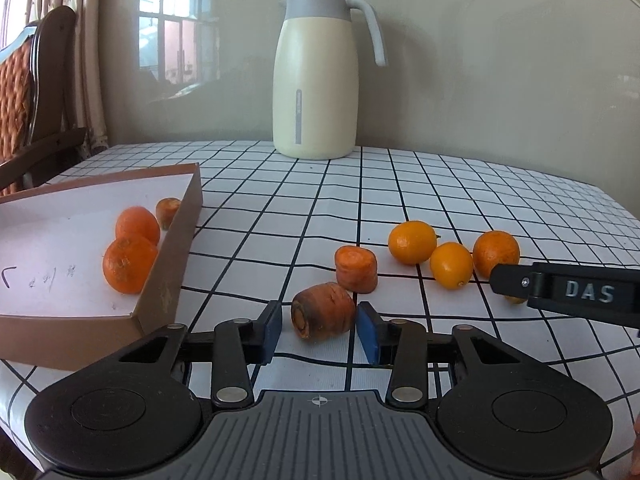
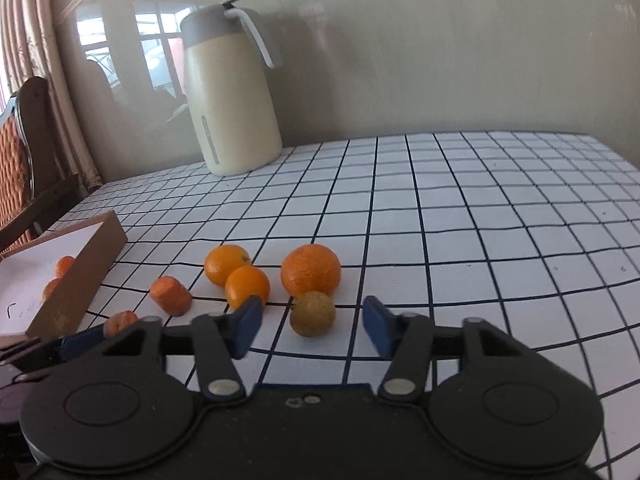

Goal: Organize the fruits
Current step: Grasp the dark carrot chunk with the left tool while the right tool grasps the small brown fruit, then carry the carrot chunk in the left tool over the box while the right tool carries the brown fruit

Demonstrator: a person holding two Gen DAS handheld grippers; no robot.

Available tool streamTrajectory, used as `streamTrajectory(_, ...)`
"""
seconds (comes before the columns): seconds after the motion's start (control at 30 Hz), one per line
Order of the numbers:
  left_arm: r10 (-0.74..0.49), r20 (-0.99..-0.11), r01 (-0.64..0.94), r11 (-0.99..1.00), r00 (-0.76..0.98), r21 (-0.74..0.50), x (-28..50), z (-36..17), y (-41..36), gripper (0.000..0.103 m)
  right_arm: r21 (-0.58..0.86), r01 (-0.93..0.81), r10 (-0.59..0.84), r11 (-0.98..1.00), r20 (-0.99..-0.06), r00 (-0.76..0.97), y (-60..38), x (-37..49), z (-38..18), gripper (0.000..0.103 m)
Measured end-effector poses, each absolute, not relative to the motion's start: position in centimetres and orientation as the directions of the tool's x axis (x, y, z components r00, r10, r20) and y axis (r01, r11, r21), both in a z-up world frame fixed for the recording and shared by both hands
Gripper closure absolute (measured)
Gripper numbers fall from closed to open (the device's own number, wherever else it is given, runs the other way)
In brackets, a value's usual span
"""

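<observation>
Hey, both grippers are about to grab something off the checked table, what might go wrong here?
1. The carrot chunk lies on its side between the left gripper fingers, so it may roll or squirt out.
2. The small brownish fruit between the right gripper fingers touches the big orange; grabbing may nudge that away.

Matt cardboard box (image 1: 168,264) at nine o'clock; glossy checked tablecloth (image 1: 440,200); smooth plastic-topped jug (image 1: 316,76) at twelve.
</observation>
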State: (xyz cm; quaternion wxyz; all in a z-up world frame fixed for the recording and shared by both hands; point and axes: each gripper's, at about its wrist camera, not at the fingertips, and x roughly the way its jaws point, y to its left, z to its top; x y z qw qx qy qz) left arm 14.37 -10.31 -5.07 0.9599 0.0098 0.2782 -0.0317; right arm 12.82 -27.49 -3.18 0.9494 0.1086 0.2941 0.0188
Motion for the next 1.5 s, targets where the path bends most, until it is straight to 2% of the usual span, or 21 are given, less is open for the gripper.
streamTrajectory(0.07, -0.050, -0.533, 0.066, 0.998, 0.845, 0.011, 14.5, -5.1, -10.5, 0.062, 0.213, 0.023, 0.102, 0.977, -0.558, 0.824, -27.4, 13.1, -3.3, 0.070)
streamTrajectory(0.23, -0.041, -0.524, 0.065, 0.997, 0.851, 0.028, 14.3, -5.2, -10.7, 0.062, 0.175, 0.010, 0.093, 0.984, -0.570, 0.817, -26.9, 13.2, -3.4, 0.085)
streamTrajectory(0.4, -0.036, -0.516, 0.056, 0.998, 0.856, 0.023, 14.2, -5.3, -10.7, 0.063, 0.170, 0.004, 0.093, 0.985, -0.558, 0.825, -26.9, 12.9, -3.3, 0.086)
streamTrajectory(0.43, -0.037, -0.514, 0.057, 0.998, 0.857, 0.024, 14.1, -5.3, -10.7, 0.070, 0.174, 0.003, 0.096, 0.985, -0.557, 0.825, -27.0, 12.8, -3.2, 0.086)
streamTrajectory(1.5, -0.073, -0.456, 0.093, 0.995, 0.887, 0.020, 9.2, -2.3, -6.5, 0.070, 0.184, -0.165, 0.235, 0.969, -0.482, 0.844, -24.6, 8.4, -0.5, 0.086)
